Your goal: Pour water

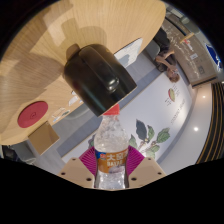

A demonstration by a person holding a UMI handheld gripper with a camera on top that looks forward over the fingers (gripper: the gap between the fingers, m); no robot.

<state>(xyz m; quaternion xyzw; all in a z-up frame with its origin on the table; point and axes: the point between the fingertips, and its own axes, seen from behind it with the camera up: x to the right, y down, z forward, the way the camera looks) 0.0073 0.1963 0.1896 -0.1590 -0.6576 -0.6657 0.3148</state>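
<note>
Between my gripper's (112,165) 2 pink pads (90,160) stands 1 clear water bottle (111,152), red cap on; both fingers appear pressed to its sides, so I judge it held. Just beyond its cap sits 1 black tilted cup (92,75) on the wooden table (60,30). I see no water leaving yet, so I reckon pouring is left.

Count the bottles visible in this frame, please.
1. A clear plastic water bottle with a red cap stands between the gripper's fingers, its neck reaching up toward the black cup on the wooden table. Others may be hidden behind the cup.
</note>
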